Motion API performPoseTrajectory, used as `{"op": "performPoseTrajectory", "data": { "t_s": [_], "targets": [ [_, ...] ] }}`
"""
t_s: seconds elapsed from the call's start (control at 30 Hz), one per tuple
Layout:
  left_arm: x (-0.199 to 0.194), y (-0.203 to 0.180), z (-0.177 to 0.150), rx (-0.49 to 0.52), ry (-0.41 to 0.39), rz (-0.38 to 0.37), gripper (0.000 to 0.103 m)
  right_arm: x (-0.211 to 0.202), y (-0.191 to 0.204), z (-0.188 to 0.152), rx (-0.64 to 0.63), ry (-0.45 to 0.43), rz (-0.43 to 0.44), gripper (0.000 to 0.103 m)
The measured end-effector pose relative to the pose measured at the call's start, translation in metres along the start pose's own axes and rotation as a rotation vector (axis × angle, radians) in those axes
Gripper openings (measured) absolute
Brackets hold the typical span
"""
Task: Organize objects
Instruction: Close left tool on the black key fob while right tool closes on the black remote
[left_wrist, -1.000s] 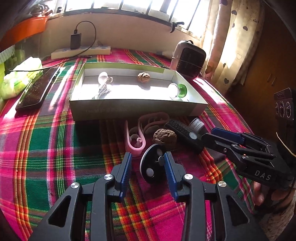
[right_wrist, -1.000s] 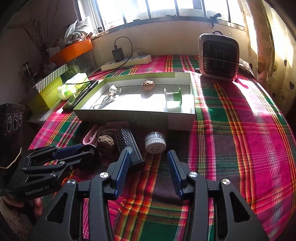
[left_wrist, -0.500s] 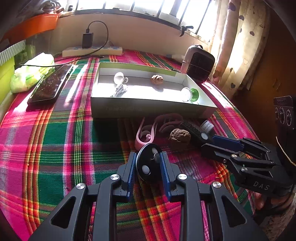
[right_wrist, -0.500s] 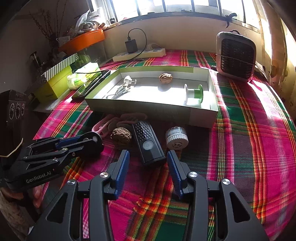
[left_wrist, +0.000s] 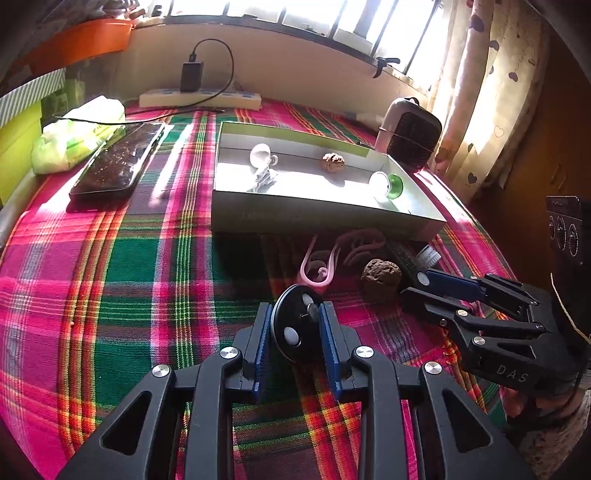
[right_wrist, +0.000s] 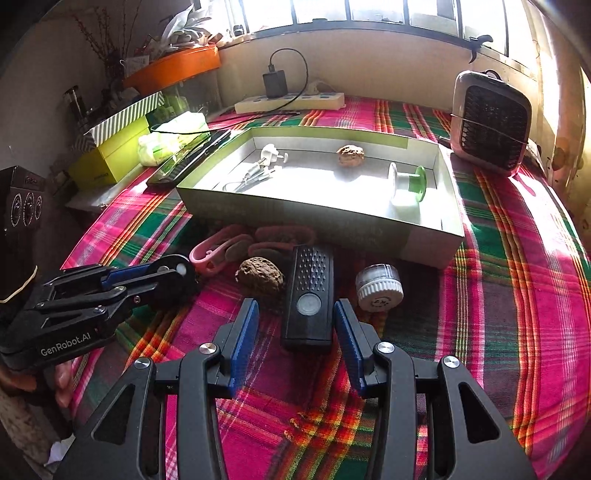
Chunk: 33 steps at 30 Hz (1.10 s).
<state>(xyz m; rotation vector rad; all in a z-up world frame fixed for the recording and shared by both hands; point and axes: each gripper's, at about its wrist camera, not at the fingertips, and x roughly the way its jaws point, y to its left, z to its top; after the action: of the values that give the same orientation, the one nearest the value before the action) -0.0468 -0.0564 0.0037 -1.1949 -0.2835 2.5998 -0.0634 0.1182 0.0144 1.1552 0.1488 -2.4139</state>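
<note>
My left gripper (left_wrist: 295, 325) is shut on a black disc (left_wrist: 295, 328) with white dots and holds it just above the plaid cloth; it also shows in the right wrist view (right_wrist: 162, 275). My right gripper (right_wrist: 295, 325) is open, its fingers on either side of a black rectangular device (right_wrist: 309, 295) that lies on the cloth. Beside it lie a walnut (right_wrist: 260, 275), a small white-capped jar (right_wrist: 378, 287) and pink clips (right_wrist: 221, 249). Behind stands a grey open box (right_wrist: 295, 214) holding a white plug, a walnut (right_wrist: 350, 155) and a green-and-white spool (right_wrist: 406, 181).
A small heater (right_wrist: 489, 123) stands at the back right. A power strip (right_wrist: 290, 101) with a charger lies by the wall. A dark tray (left_wrist: 120, 162), a green packet (left_wrist: 74, 136) and yellow boxes (right_wrist: 110, 155) are at the left.
My left gripper has closed on the black disc and lifted it back a little. My right gripper has moved forward so that its open fingers flank the black device.
</note>
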Motion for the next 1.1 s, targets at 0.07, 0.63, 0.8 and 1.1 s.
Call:
{"op": "performPoseTrajectory", "data": {
  "t_s": [0.07, 0.63, 0.8, 1.1],
  "targets": [
    [0.001, 0.001, 0.0, -0.004, 0.004, -0.006, 0.025, 0.003, 0.001, 0.001, -0.01, 0.004, -0.017, 0.044],
    [0.002, 0.0, 0.001, -0.005, 0.006, -0.008, 0.026, 0.012, -0.007, 0.005, -0.003, 0.016, -0.053, 0.044],
    [0.002, -0.001, 0.001, -0.003, 0.006, -0.007, 0.026, 0.011, -0.008, 0.005, 0.002, 0.013, -0.055, 0.037],
    [0.002, -0.001, 0.0, -0.005, 0.006, -0.008, 0.026, 0.01, -0.007, 0.005, 0.004, 0.01, -0.052, 0.028]
  ]
}}
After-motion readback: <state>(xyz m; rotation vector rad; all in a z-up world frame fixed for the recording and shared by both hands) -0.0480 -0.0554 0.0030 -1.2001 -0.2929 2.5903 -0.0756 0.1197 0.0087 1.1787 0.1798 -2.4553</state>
